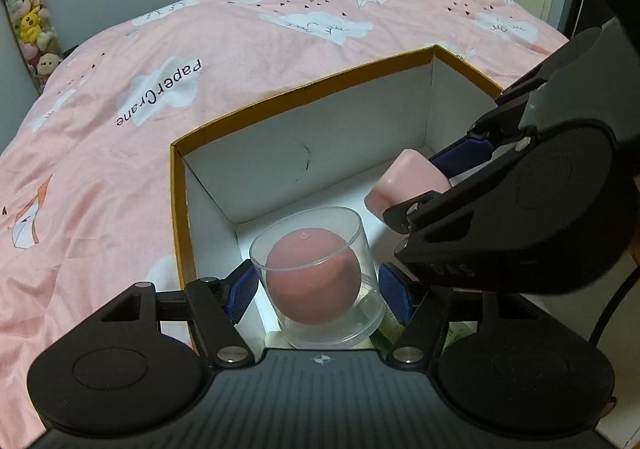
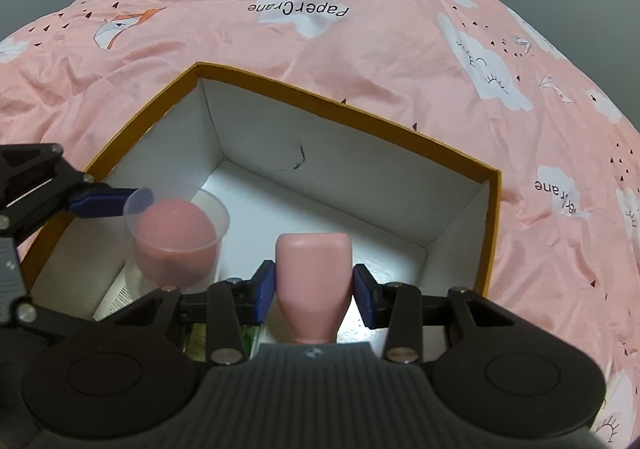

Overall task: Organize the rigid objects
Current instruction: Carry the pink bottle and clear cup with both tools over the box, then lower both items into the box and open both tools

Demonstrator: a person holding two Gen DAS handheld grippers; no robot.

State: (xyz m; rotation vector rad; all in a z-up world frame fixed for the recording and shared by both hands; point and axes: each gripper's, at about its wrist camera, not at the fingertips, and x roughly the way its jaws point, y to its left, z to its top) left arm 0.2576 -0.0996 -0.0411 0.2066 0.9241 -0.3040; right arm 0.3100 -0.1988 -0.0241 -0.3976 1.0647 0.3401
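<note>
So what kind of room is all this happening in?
Most likely a bedroom: a bed under a pink cloud-print duvet fills the view, with a rack of plush toys by the wall. The open cardboard box sits on the bed.

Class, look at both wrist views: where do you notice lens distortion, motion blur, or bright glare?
Left wrist view: the pink cloud-print bedspread bulges like a dome, which is fisheye bending, and the white floor of the orange-rimmed cardboard box glows brightly beside the clear plastic cup holding a pink ball. Right wrist view: that cup is smeared by motion blur, while the pink plastic bottle stays sharp.
</note>
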